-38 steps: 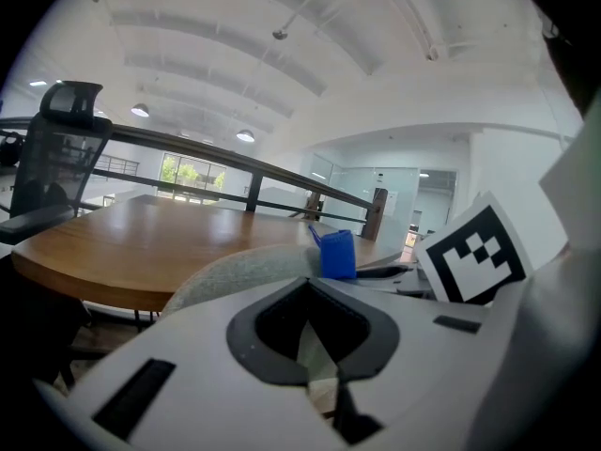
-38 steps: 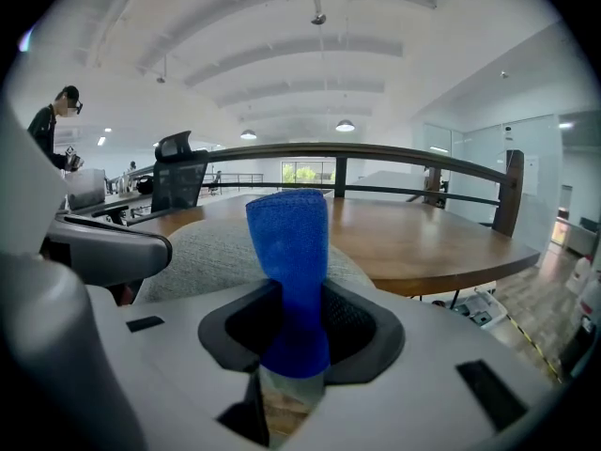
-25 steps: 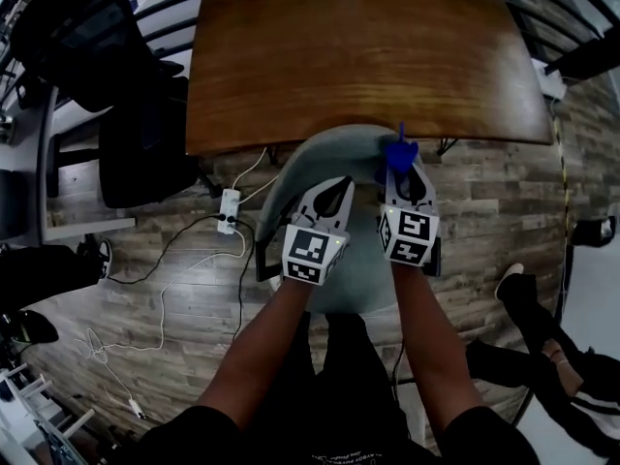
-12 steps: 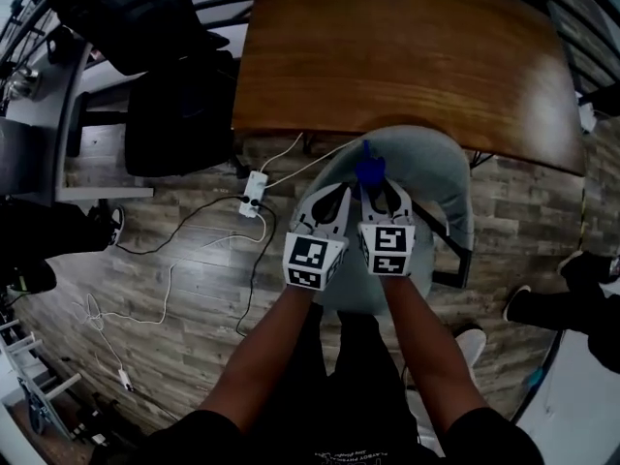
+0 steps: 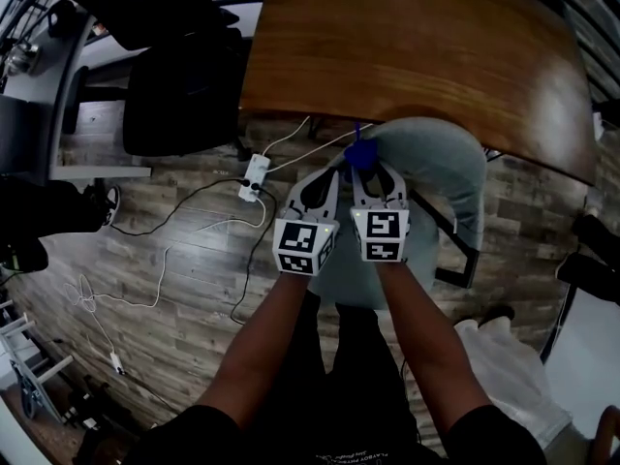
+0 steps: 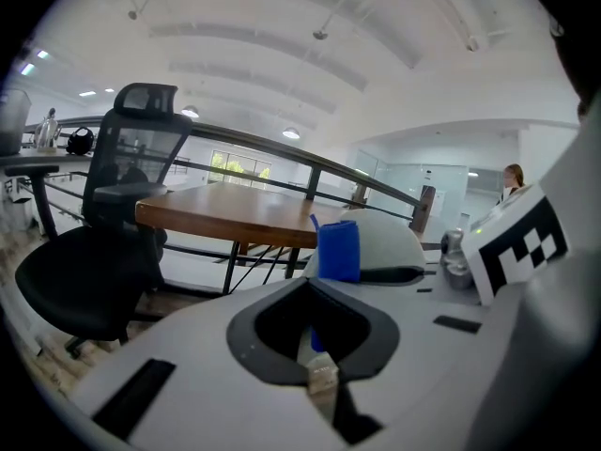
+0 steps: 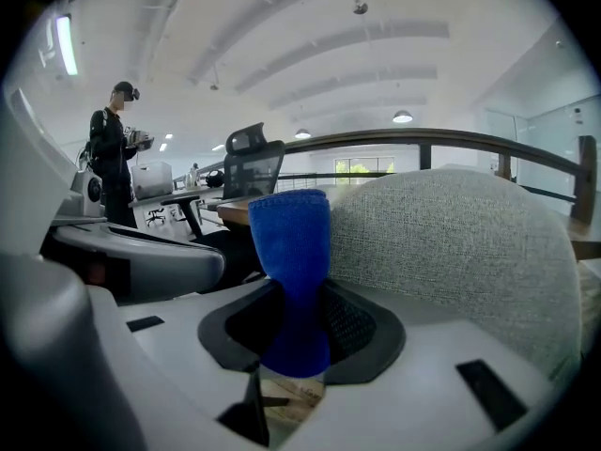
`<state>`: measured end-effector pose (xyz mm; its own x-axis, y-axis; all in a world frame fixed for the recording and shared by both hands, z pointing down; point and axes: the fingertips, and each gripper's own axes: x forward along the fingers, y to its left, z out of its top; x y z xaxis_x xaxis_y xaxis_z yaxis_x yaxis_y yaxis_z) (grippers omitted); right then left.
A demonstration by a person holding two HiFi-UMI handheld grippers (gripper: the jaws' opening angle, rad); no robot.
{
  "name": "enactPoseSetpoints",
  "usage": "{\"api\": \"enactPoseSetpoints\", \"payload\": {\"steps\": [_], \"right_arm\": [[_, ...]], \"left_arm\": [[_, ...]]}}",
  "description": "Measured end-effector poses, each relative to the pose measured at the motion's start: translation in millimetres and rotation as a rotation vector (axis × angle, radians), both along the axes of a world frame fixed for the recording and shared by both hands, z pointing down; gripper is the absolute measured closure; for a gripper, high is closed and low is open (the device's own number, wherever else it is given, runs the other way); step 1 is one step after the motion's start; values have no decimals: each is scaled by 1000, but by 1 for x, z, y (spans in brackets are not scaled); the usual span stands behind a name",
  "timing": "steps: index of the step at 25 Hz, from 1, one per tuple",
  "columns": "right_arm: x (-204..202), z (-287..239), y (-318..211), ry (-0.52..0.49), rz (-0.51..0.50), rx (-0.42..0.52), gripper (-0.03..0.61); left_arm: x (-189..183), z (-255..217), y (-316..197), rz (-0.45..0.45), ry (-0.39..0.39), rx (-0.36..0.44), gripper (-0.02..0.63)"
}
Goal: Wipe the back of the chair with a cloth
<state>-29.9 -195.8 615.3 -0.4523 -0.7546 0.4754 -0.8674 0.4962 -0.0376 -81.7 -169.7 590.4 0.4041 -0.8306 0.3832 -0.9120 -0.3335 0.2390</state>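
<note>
A grey upholstered chair stands tucked against the wooden table. My right gripper is shut on a rolled blue cloth, whose free end sticks out past the jaws at the left edge of the chair's back. In the right gripper view the blue cloth rises from the right gripper just left of the chair's grey back. My left gripper hangs close beside it on the left, shut with nothing held. The left gripper view shows the left gripper, the cloth and the chair.
A black office chair stands to the left of the table. A white power strip and cables lie on the wood floor. Something white is at the lower right. A person stands far off.
Both grippers and the cloth have shifted from the top middle of the chair's back toward its left edge. The head view has swung, so the chair now sits further right.
</note>
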Motion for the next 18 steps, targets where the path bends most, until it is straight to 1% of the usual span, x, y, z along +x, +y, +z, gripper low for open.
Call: {"api": "enactPoseSetpoints", "payload": {"steps": [7,13,18], "right_arm": [[17,2,-4,-2,21,19,454],[56,12,-18,-44,87,4,454],[75,12,-25,-43,113,22,454]], "left_arm": [[13,0,-2,32,-8,10,611],[45,0,-10,85,-18,27,611],[68,4,-18,126,-20,28,611]]}}
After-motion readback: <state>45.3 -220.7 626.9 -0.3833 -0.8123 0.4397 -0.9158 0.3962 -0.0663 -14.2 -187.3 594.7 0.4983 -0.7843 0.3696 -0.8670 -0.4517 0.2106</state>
